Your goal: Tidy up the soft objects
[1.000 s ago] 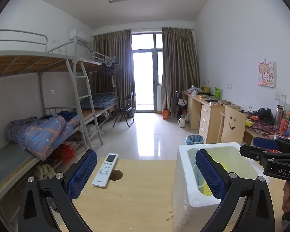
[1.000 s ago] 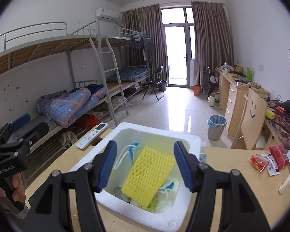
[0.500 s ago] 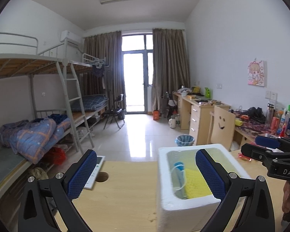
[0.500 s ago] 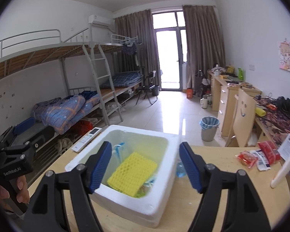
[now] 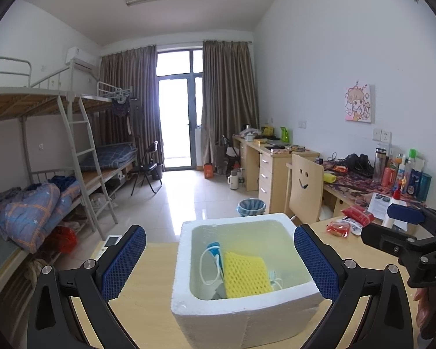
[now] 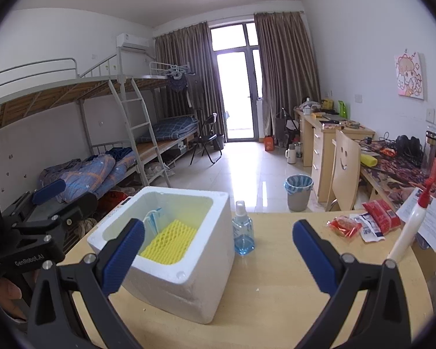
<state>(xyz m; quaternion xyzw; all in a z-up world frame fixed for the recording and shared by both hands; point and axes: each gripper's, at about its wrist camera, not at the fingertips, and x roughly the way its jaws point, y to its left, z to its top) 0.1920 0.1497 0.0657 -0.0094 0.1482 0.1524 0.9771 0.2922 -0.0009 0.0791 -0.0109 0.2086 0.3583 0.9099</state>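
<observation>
A white foam box (image 5: 247, 305) stands on the wooden table (image 5: 148, 296); it also shows in the right wrist view (image 6: 189, 285). Inside lie a yellow foam net (image 5: 245, 274) and a blue face mask (image 5: 212, 258); both show in the right wrist view, net (image 6: 170, 242), mask (image 6: 152, 218). My left gripper (image 5: 219, 261) is open and empty, with the box between its fingers. My right gripper (image 6: 218, 253) is open and empty, to the right of the box and drawn back from it. It also shows in the left wrist view (image 5: 404, 226).
A blue spray bottle (image 6: 242, 229) stands right beside the box. Red snack packets (image 6: 363, 222), a white squeeze bottle (image 6: 409, 226) and papers lie at the table's right. A remote (image 5: 109, 244) lies at the far left edge. A chair (image 5: 305, 189) stands behind the table.
The yellow net left my right gripper and now lies in the box. My right gripper opened wider and moved back to the right. My left gripper swung right, centring on the box.
</observation>
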